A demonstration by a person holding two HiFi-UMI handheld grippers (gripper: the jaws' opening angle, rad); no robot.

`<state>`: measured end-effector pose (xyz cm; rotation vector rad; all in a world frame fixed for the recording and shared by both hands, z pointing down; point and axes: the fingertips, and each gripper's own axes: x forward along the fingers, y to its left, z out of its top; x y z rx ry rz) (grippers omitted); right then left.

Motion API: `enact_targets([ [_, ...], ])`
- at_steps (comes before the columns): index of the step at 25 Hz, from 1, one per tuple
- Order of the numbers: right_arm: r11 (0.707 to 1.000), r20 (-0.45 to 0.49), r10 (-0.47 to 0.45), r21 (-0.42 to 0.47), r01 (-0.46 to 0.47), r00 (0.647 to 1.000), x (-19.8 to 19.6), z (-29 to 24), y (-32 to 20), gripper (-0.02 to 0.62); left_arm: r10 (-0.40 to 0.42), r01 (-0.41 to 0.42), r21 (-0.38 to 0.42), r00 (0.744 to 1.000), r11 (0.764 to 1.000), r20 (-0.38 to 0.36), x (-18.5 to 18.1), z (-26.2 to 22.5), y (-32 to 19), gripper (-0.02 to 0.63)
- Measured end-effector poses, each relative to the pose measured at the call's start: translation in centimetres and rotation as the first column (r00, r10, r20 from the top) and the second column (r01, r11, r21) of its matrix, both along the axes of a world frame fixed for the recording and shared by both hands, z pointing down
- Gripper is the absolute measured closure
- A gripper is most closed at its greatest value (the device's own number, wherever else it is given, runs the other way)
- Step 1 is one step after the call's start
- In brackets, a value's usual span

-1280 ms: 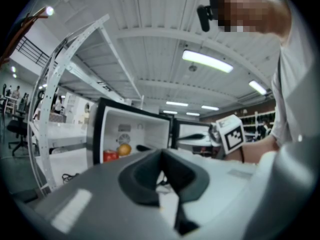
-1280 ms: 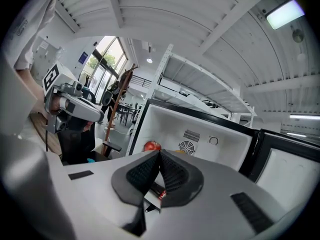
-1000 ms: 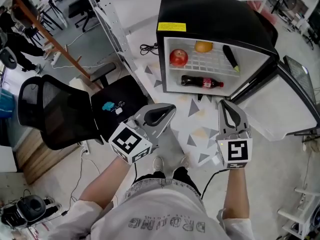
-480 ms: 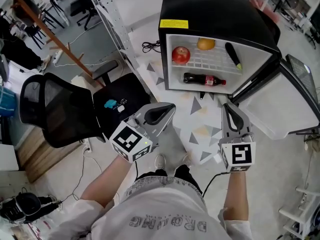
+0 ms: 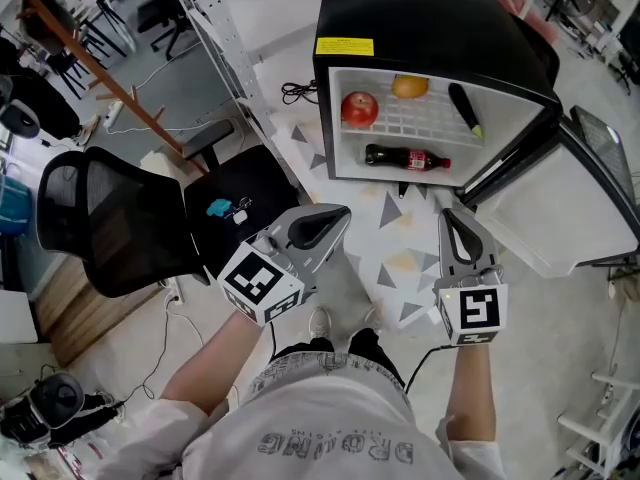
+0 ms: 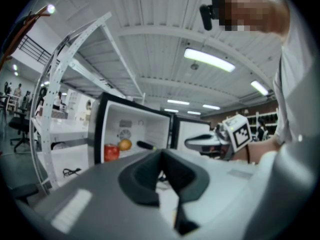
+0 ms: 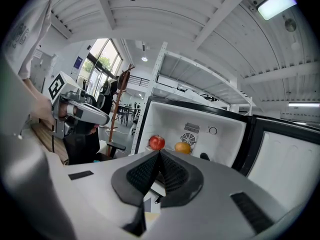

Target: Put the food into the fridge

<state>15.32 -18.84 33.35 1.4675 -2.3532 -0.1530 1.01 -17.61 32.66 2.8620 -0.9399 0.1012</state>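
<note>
The fridge (image 5: pixel 420 18) was seen open. An apple (image 5: pixel 359 109) and an orange (image 5: pixel 409 86) were set on its shelf, a cola bottle (image 5: pixel 405 157) laid below. The left gripper (image 5: pixel 338 215) and right gripper (image 5: pixel 447 216) were held near it, both closed tight on nothing.

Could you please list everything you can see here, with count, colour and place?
fridge: one, black, open, top centre
apple: one, red, on the shelf, left
orange: one, orange, shelf, back
vegetable: one, dark with a green tip, shelf, right
bottle: one, dark with a red label, lying below the shelf
chair: one, black, left
cable: one, black, left of the fridge
left gripper: one, grey, shut, empty
right gripper: one, grey, shut, empty
</note>
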Motion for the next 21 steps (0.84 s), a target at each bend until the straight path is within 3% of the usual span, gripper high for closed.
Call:
enact_targets([
  [21,1.0,-0.003,-0.007,-0.014,0.006,1.0,0.01,0.44,-0.79,0.594,0.002,-0.002,-0.003,1.0,1.0,-0.008,0.51,0.13,-0.83,0.599],
])
